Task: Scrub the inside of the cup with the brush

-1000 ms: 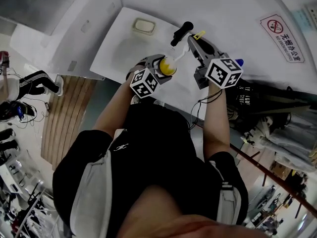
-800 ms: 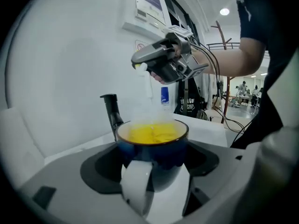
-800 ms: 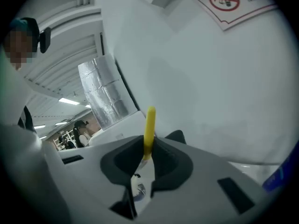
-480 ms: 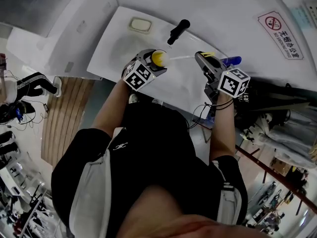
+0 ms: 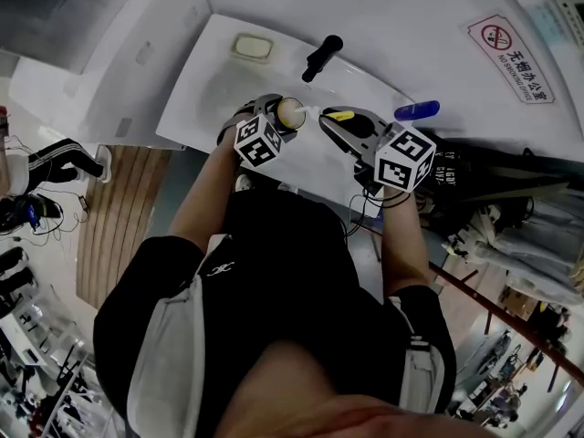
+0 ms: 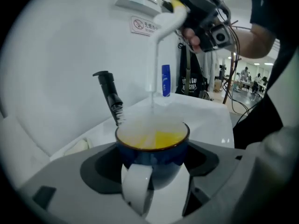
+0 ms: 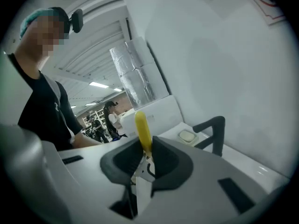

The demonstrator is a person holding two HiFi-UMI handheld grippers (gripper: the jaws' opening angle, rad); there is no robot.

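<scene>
Brush in the cup, scrubbing in progress

Head view: my left hand-held gripper (image 5: 278, 122) clamps the cup (image 5: 291, 109), and my right hand-held gripper (image 5: 333, 124) just beside it pinches the brush (image 5: 340, 114). Left gripper view: the brush head is blurred inside the cup. Right gripper view: jaws closed on the handle. I judge the scrubbing unfinished.

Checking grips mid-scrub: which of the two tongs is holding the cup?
The left tongs, shut on the blue cup with the yellow inside. The right tongs instead grip the brush by its yellow-tipped handle.
</scene>
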